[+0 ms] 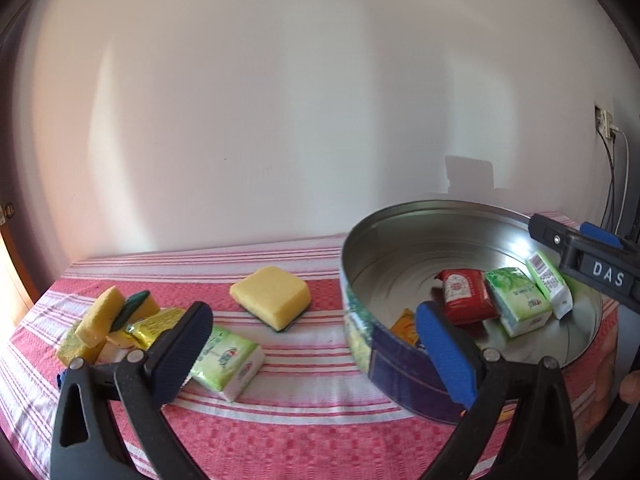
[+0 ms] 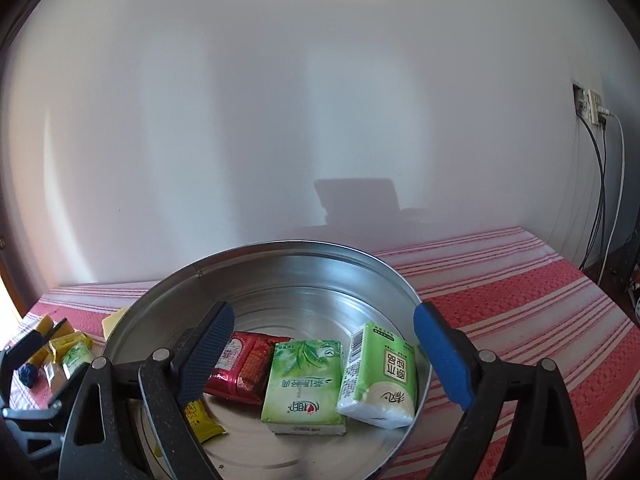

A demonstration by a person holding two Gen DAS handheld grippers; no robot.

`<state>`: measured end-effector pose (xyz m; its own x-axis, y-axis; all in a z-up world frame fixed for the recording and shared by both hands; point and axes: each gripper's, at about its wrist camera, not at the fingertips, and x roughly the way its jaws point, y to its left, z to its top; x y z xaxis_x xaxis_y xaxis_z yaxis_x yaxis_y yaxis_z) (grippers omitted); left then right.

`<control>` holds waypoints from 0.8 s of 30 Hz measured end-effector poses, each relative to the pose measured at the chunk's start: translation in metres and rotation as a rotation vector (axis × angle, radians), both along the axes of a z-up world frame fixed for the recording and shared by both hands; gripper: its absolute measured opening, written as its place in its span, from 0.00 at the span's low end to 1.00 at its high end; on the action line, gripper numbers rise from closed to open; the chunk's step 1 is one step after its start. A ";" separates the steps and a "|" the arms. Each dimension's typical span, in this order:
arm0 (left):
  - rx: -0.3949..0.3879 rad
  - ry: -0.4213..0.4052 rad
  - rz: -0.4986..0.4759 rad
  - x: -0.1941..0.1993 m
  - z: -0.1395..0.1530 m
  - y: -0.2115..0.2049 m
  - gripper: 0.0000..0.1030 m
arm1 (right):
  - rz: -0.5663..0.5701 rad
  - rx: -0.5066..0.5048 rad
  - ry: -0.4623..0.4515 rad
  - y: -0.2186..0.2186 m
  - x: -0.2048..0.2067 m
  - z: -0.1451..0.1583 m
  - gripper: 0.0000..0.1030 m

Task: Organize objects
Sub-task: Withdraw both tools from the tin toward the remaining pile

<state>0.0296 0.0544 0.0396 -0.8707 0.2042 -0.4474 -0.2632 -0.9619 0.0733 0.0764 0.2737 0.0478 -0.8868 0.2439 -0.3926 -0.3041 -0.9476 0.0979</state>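
Holding nothing, my right gripper (image 2: 324, 354) stands wide over the round tin (image 2: 256, 264), which contains red packet (image 2: 244, 364) and two green tissue packs (image 2: 304, 384). Left gripper (image 1: 312, 352) wide, empty, above striped cloth (image 1: 304, 432); green pack (image 1: 228, 360) and yellow sponge (image 1: 272, 294) outside tin.

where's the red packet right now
The red packet lies inside the round tin, left of the two green tissue packs.
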 end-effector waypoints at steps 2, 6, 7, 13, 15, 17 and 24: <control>0.007 -0.007 0.010 0.001 0.001 -0.008 0.99 | 0.001 0.025 0.016 -0.006 0.002 0.000 0.92; -0.013 -0.013 0.025 0.004 0.000 -0.020 0.99 | 0.010 0.048 0.044 -0.013 0.003 -0.001 0.92; -0.010 -0.014 0.026 0.004 0.000 -0.024 0.99 | 0.010 0.057 0.044 -0.015 0.003 -0.001 0.92; -0.032 0.000 0.059 0.006 -0.002 -0.048 0.99 | -0.024 0.094 0.092 -0.027 0.009 0.003 0.92; -0.032 -0.002 0.075 0.005 -0.003 -0.059 0.99 | -0.038 0.080 0.088 -0.032 0.009 0.002 0.92; -0.026 -0.006 0.097 0.003 -0.003 -0.072 0.99 | -0.039 0.080 0.080 -0.040 0.007 0.002 0.92; 0.014 -0.041 0.170 -0.004 -0.006 -0.118 0.99 | 0.007 0.089 0.062 -0.082 -0.003 0.003 0.92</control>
